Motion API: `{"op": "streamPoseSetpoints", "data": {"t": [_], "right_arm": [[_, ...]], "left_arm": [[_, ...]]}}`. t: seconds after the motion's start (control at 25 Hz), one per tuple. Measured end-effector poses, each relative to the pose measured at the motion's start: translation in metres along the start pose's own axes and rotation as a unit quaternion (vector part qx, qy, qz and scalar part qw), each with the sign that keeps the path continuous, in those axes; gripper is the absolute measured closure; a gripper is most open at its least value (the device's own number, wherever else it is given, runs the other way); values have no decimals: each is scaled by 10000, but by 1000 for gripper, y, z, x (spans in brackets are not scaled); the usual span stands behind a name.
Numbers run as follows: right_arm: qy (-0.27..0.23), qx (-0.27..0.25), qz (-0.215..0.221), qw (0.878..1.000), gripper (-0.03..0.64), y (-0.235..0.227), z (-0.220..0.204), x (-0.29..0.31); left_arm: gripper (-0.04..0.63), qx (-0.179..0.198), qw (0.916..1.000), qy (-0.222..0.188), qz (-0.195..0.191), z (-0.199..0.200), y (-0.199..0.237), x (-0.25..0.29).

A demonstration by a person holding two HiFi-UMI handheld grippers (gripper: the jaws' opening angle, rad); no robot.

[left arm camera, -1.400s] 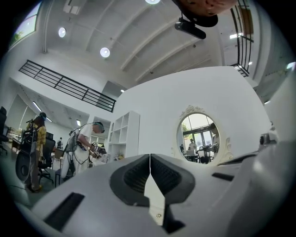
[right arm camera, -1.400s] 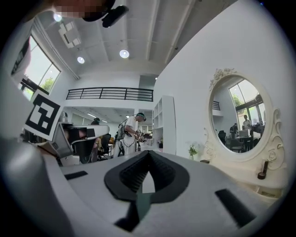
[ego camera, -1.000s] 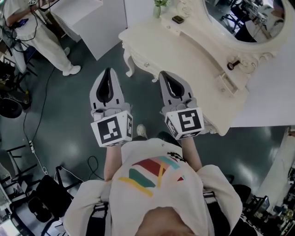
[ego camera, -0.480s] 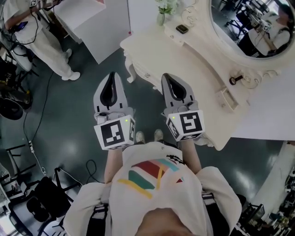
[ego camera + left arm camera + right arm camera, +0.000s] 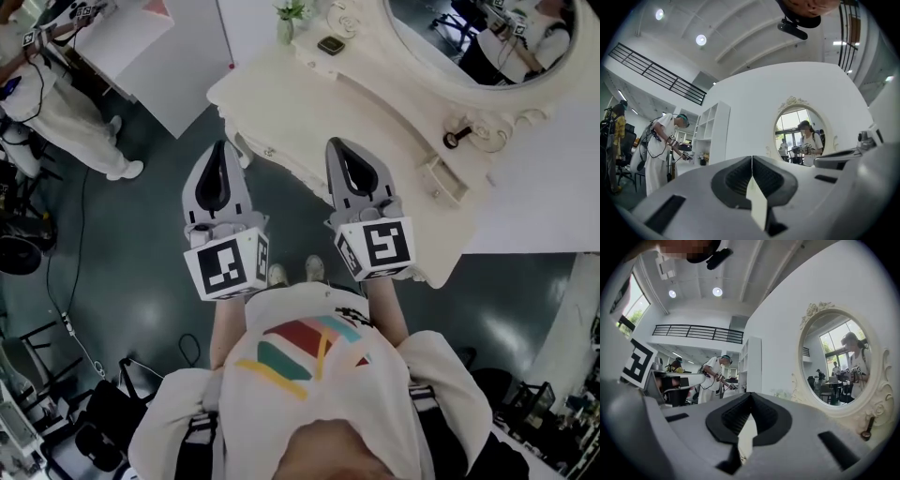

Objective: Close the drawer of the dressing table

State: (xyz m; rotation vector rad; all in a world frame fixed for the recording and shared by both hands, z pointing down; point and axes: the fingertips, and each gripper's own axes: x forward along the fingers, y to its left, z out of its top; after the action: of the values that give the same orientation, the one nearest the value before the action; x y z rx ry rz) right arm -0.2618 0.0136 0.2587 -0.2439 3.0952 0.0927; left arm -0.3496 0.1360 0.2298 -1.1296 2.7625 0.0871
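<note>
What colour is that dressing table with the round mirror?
Cream white; the dressing table shows best in the head view.

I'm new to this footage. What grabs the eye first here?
The cream dressing table with its oval mirror fills the head view's upper right, a small drawer jutting from it. In the centre, the left claw and right claw, both shut, point towards it.

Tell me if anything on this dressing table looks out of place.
Yes. The small drawer on top of the dressing table, just below the mirror, stands pulled out with its inside showing. Nothing else looks spilled, askew or damaged.
</note>
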Motion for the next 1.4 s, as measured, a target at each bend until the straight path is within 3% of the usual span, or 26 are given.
{"op": "streamPoseSetpoints", "data": {"t": [0.24,0.56,1.0,1.24,1.4], "right_arm": [[-5,-19,-914,9958,617,-62,2,-46],[66,-131,-2243,9744,617,-146,2,-131],[178,-318,-3882,9209,617,-190,0,-241],[254,-359,-4393,8973,617,-196,-4,-282],[343,-352,-4553,8890,617,-197,-7,-300]], "left_arm": [[589,-109,9971,46,-748,-3,-67,26],[589,-236,9833,100,-1799,0,-177,40],[589,-392,9490,203,-3122,-10,-284,25],[589,-419,9269,198,-3725,-18,-333,10],[589,-402,9159,244,-3986,-20,-358,1]]}}
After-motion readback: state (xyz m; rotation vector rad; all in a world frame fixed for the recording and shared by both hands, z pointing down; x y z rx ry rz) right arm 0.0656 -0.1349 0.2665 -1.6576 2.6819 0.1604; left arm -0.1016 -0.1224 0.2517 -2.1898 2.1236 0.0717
